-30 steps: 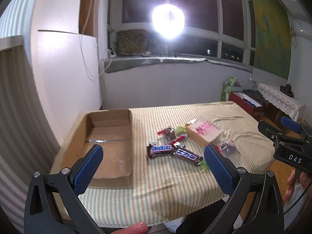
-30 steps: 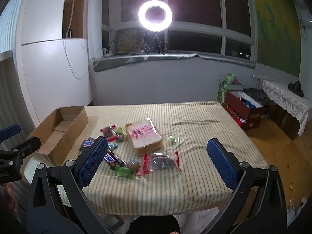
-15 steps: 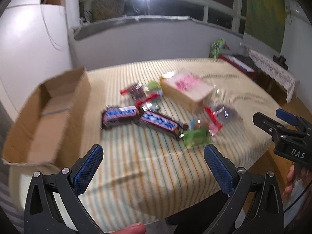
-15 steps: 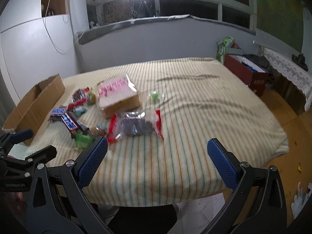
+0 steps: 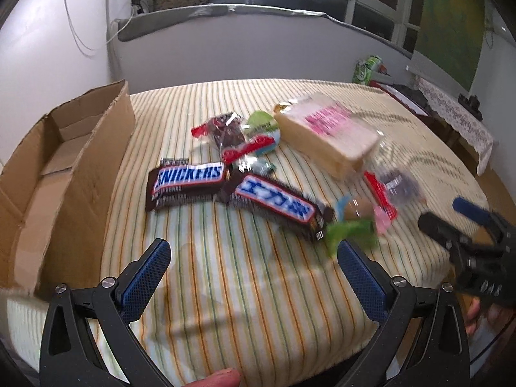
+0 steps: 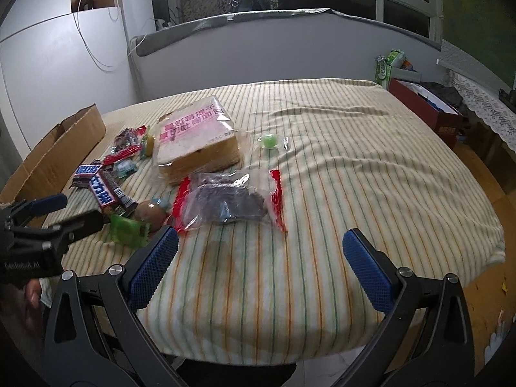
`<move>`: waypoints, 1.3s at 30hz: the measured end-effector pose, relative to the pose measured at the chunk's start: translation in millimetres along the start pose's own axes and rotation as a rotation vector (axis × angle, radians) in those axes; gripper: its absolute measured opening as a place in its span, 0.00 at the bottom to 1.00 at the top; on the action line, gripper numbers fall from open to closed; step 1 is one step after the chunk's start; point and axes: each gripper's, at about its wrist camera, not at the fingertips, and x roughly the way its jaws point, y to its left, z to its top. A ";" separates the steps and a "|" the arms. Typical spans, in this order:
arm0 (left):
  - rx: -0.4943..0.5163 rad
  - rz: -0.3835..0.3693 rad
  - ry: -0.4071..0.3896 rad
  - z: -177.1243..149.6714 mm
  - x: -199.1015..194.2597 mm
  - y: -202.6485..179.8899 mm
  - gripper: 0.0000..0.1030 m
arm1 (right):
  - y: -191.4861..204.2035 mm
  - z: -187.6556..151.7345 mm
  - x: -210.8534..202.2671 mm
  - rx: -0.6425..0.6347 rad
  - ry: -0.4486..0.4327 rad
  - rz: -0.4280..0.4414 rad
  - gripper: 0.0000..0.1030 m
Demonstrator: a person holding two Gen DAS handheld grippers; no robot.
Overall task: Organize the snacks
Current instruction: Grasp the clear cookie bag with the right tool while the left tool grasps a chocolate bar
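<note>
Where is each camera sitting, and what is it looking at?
Left wrist: rides the open left claw, facing the brown cardboard box and brown Snickers bar; a fingertip and the right claw show.
Right wrist: rides the open right claw, facing the clear red-edged snack bag; the left claw shows.
Both share the pink-labelled bread loaf on the striped tablecloth.

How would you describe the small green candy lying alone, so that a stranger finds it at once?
Start at the big bread pack with pink print on the striped cloth. Look just to its right: the green candy sits there in a clear wrapper. It alone lies apart from the snack pile, which is left of the bread.
</note>
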 end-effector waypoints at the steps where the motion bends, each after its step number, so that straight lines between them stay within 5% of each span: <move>1: -0.002 -0.007 0.002 4.1 5.3 -1.0 1.00 | -1.4 2.6 3.6 0.001 0.002 0.004 1.00; 11: -0.061 -0.107 0.041 29.6 40.3 -3.5 0.99 | -2.7 21.0 43.9 0.000 0.001 0.106 1.00; 25: -0.097 -0.165 0.034 17.0 20.4 14.8 0.95 | 1.4 6.0 28.2 -0.022 -0.056 0.121 0.55; 27: -0.113 -0.174 0.034 19.7 23.7 15.3 0.78 | 0.1 4.6 27.0 -0.018 -0.059 0.125 0.53; 34: -0.115 -0.163 0.030 24.4 29.3 12.0 0.62 | -2.9 0.9 24.6 -0.007 -0.083 0.151 0.50; 36: -0.108 -0.196 0.027 25.4 28.9 10.4 0.35 | -2.9 0.6 24.4 -0.007 -0.093 0.156 0.50; 39: -0.093 -0.204 0.019 28.9 27.7 6.7 0.28 | -2.0 0.8 23.1 -0.013 -0.106 0.163 0.49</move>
